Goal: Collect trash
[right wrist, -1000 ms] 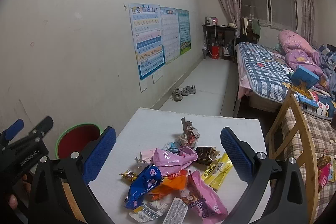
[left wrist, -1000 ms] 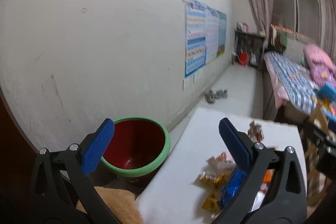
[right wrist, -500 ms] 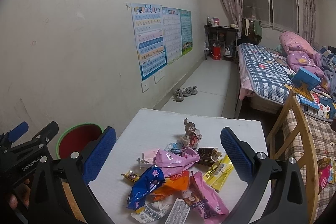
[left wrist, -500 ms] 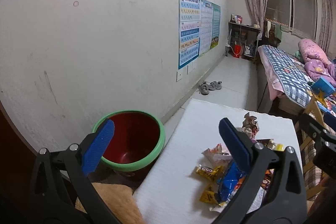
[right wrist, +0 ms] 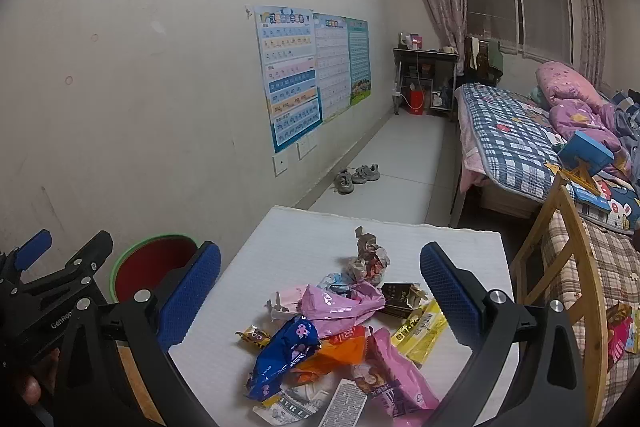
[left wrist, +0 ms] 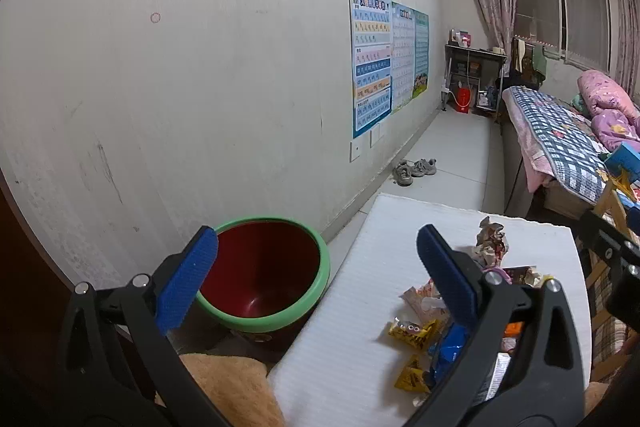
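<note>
Wrappers (right wrist: 340, 339) heaped between gaping right tongs (right wrist: 320, 291), left tongs (left wrist: 316, 269) released, bin (left wrist: 264, 275) beside.

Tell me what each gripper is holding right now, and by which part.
Nothing. The left gripper and right gripper are both open and empty; the wrappers lie untouched on the table.

Blue wrapper (left wrist: 448, 349), lower right of left wrist view: largely hidden behind the left gripper's right finger (left wrist: 448, 275). Printed wrapper (right wrist: 344, 405), bottom edge of right wrist view: cut off by frame. Red bin (right wrist: 150, 267), lower left: partly covered by right gripper's left finger (right wrist: 190, 297). Poster (right wrist: 290, 75) text too small to read.
</note>
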Demonstrator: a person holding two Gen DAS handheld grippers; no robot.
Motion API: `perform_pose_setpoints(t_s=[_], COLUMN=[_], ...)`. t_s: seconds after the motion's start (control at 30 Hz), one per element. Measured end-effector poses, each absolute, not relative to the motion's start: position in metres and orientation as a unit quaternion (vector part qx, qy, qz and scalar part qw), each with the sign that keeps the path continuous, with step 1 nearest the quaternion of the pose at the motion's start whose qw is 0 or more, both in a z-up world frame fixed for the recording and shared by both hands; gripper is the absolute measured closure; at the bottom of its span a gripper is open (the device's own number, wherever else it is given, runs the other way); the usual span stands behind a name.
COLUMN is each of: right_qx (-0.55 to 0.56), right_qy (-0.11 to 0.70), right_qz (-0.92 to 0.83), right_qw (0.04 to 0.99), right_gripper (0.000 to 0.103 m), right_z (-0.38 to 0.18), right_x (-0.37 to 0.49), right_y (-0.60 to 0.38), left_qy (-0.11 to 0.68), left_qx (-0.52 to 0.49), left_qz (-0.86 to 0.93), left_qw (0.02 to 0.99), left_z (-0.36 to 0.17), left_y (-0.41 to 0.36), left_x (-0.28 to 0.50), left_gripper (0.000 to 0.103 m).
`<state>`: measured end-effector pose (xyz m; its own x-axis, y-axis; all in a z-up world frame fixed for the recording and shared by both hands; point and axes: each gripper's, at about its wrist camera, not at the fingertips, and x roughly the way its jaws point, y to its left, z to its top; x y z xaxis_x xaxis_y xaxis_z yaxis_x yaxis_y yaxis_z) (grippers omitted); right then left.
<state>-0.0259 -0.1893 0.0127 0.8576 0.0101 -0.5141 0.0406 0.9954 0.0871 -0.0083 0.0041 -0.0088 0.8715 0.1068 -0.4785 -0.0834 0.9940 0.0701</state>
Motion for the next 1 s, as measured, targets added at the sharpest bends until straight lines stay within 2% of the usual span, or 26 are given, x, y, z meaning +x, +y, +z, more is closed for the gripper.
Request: perform_pose_setpoints(t_s=[1.0], right_qx=[0.050], right_qy=[0.268], right_qz=[-0.007], right_qw=[0.962], right_gripper=[0.007], right_z=[0.0124], right_x=[-0.0262], right_y=[-0.1895], left_qy=[0.260], left_qx=[0.023], left_qz=[0.050], left_qw=[0.964], left_z=[-0.0117], left_y=[0.0052], left_x=[-0.0067], left_gripper=[0.005])
